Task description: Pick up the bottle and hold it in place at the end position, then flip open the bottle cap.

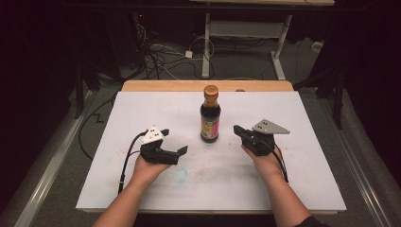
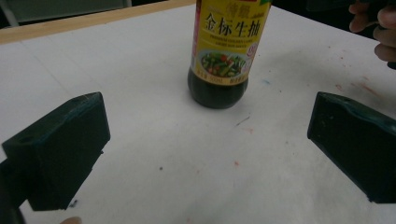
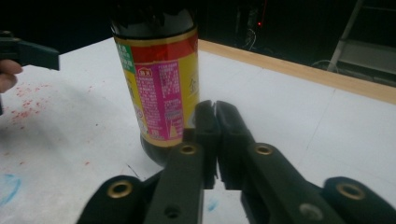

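In the high view, a dark glass soy sauce bottle with an orange cap and a yellow label (image 1: 210, 116) stood upright on the white-covered worktop (image 1: 142, 109), between the two grippers and apart from both. The left gripper (image 1: 173, 142), held in the left hand (image 1: 149, 168), had its jaws spread and aimed toward the bottle. The right gripper (image 1: 238, 130) pointed at the bottle from the other side.

In the left gripper view, the bottle (image 2: 229, 51) stood ahead of the spread jaws, roughly midway between them and beyond their tips.

In the right gripper view, the jaws were pressed together on nothing, their tips just beside the bottle's (image 3: 156, 79) base.
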`<state>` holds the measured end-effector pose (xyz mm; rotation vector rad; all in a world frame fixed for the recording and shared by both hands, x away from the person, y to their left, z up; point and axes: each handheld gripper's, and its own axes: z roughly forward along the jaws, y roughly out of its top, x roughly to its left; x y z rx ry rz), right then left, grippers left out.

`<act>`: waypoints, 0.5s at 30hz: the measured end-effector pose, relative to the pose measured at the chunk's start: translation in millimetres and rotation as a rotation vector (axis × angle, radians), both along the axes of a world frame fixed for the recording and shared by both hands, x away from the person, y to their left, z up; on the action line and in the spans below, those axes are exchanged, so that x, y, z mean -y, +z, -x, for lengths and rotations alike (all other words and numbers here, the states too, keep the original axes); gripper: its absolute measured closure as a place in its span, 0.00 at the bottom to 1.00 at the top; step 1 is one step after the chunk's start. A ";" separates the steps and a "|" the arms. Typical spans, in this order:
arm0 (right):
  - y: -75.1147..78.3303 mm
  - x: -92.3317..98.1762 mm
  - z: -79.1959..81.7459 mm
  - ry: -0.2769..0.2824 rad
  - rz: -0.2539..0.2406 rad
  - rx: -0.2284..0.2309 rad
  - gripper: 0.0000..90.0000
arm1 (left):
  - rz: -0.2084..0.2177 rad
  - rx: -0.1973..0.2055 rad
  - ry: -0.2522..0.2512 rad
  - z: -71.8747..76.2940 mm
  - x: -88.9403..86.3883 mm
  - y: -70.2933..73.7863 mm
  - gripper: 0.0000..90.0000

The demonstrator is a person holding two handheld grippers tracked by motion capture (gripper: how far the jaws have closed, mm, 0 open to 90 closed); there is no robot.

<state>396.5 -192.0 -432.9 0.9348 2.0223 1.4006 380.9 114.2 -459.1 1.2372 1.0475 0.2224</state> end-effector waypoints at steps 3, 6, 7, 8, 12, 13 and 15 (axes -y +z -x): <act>5.6 1.5 -1.6 -0.008 -0.002 0.009 1.00 | -0.006 0.007 -0.007 -7.6 7.7 3.3 0.00; 11.0 2.5 -3.0 -0.009 -0.005 0.019 1.00 | -0.015 0.019 -0.023 -13.9 15.0 6.6 0.00; 11.0 2.5 -3.0 -0.009 -0.005 0.019 1.00 | -0.018 0.024 -0.031 -17.0 18.5 8.2 0.00; 15.1 2.5 -4.2 -0.005 -0.002 0.029 1.00 | -0.019 0.022 -0.037 -19.5 21.3 9.7 0.00; 20.7 1.0 -5.5 0.001 -0.005 0.033 1.00 | -0.012 0.025 -0.042 -29.6 31.1 17.4 0.00; 20.7 1.0 -5.5 0.001 -0.005 0.033 1.00 | -0.007 0.031 -0.043 -31.8 33.3 19.1 0.00; 22.5 0.7 -6.5 0.011 -0.008 0.029 1.00 | 0.004 0.033 -0.052 -36.2 38.5 22.1 0.00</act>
